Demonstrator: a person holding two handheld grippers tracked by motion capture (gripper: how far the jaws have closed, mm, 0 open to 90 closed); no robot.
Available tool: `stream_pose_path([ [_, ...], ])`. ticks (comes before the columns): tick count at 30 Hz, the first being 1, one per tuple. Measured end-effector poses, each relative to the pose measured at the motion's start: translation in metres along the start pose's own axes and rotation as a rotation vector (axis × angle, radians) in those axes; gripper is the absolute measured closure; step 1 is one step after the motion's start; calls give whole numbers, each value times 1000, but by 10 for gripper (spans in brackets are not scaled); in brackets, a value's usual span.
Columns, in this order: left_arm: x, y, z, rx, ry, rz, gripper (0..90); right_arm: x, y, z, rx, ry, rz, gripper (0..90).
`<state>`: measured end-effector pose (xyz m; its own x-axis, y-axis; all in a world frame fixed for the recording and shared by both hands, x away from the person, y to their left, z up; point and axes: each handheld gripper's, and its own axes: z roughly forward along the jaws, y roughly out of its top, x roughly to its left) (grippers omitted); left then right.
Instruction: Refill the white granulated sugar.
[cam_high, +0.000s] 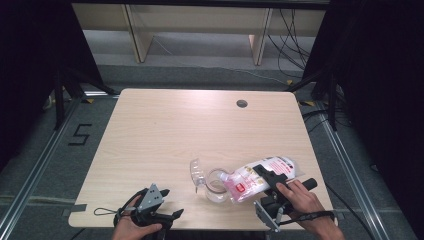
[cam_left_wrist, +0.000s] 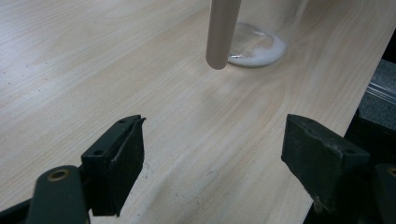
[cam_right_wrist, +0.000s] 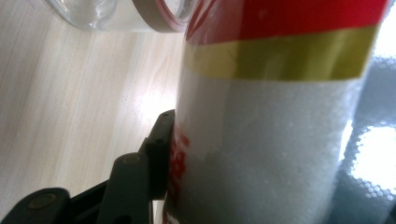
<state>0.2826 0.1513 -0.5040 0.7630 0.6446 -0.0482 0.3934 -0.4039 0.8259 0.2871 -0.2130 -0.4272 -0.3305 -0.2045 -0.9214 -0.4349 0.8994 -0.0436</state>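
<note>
The right tongs (cam_high: 270, 181) grasp a pouch of white granules (cam_high: 260, 177) at about 5 o'clock on the bench (cam_high: 165, 130), tilting it so its mouth reaches the rim of the clear glass jar (cam_high: 216, 184), evidently for pouring. The jar's hinged lid (cam_high: 196, 171) is swung away toward 10 o'clock to clear the opening. The left tongs (cam_high: 161, 206), released and empty, rest at 7 o'clock, out of the way.

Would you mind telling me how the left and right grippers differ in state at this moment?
The left gripper has its jaws spread wide over bare table, holding nothing; the right gripper is clamped on a pouch of white granules, tilted toward a glass jar. Both are hand-held at the near table edge.
</note>
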Motion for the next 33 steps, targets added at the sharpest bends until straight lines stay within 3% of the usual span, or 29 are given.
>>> stream_pose_path([
  [1, 1, 1, -1, 8, 0, 14, 207, -2, 1, 1, -8, -5, -35, 533],
  [4, 0, 0, 0, -1, -1, -2, 207, 1, 4, 3, 1, -20, -65, 534],
  [6, -1, 0, 0, 7, -3, -2, 207, 2, 5, 3, -1, 0, -39, 534],
  [7, 0, 1, 0, 7, -5, 25, 207, 2, 6, 3, -9, -9, -53, 534],
  [8, -1, 0, 0, 9, -5, -3, 207, 2, 7, 4, 0, -1, -48, 534],
  [9, -1, 0, 0, 10, -7, 2, 207, 1, 7, 4, -9, -11, -86, 535],
  [10, 1, 1, 0, 11, -8, 26, 207, 2, 8, 5, -1, -10, -91, 535],
  [11, -1, 0, 0, 12, -7, 1, 207, 2, 8, 5, -6, -9, -81, 535],
  [12, 1, 0, -1, 28, -5, 18, 207, 1, 7, 4, -16, -8, -77, 536],
  [16, -1, 0, 0, 13, -9, 3, 208, 4, 8, 5, 19, 4, -58, 536],
  [17, 1, 1, -1, 34, -12, 30, 208, 2, 9, 5, 4, -15, -100, 536],
  [30, 0, 1, -1, 30, -9, 26, 208, 1, 9, 8, -2, -13, -103, 540],
  [33, -1, 0, 0, 4, -4, -2, 208, 1, 8, 8, 5, -15, -107, 540],
])
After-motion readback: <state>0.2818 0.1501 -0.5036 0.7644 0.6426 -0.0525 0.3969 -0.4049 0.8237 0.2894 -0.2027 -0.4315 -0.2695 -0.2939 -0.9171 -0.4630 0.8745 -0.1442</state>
